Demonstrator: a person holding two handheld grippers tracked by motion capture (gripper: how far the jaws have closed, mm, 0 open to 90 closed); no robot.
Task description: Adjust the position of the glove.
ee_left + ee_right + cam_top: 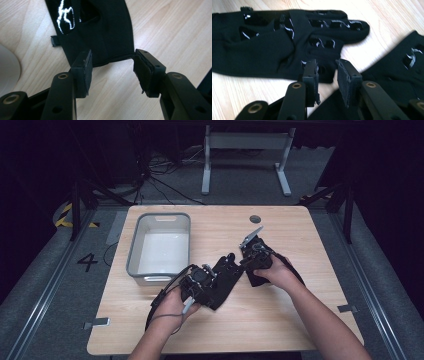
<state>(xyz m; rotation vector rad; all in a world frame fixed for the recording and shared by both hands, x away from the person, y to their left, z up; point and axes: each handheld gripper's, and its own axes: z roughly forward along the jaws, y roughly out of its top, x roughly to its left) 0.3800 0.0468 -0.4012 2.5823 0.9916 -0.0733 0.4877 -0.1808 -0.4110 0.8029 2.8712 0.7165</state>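
Item: pair of black gloves on a light wooden table (300, 320). First glove (287, 40) lies flat near the table's centre, fingers with glossy grip marks pointing toward two o'clock in the right gripper view; second glove (397, 72) lies just beside it at four o'clock, partly under the right gripper (327, 75). Grey bin (161, 247) stands at ten o'clock from the gloves, well apart from both hands. Left gripper (112, 70): jaws moderately wide, straddling the glove's cuff hem, the cloth touching the right pad but not pinched. Right gripper: jaws narrowly parted over the glove's thumb edge, nothing clamped. Handling note: the fabric is thin and limp, so each gripper should probably sink until one pad slides under the hem, then close on a single layer; lifting both ends together would keep it from folding.
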